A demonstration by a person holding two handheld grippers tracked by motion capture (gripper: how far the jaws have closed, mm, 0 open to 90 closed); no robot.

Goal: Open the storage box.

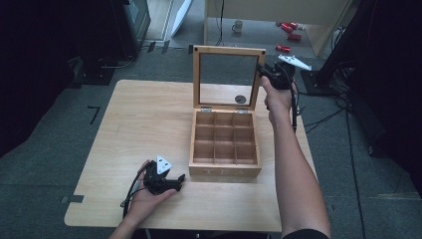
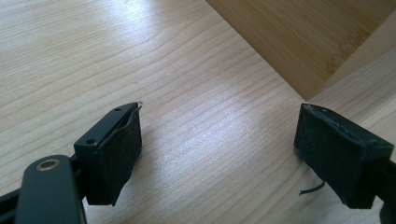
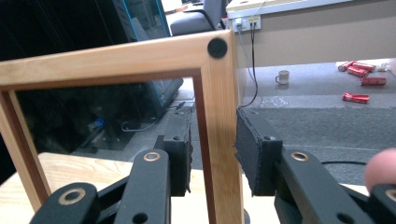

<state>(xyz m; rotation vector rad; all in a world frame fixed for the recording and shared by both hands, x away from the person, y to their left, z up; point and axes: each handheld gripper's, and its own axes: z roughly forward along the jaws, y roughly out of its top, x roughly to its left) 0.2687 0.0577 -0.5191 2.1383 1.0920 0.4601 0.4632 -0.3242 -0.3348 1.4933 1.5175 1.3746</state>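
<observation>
Tea box (image 1: 225, 145) open at table (image 1: 139, 124) centre, lid (image 1: 228, 77) upright.
Right gripper (image 3: 214, 151) straddles the lid's side rail, pads near, grip uncertain. Left gripper (image 1: 171, 183) rests open. Lid looks light, rigid, pane fragile: hold the wooden frame.

Wooden tea box (image 1: 225, 169) sits right of centre on the light wood desk (image 1: 144, 124), open, nine empty square compartments in a three-by-three grid, faint lettering on its front face. Its lid (image 1: 198, 79), a wood frame around a clear pane, stands upright on rear hinges. The right tool (image 3: 212, 144) straddles the lid's right frame rail near the top corner.
</observation>
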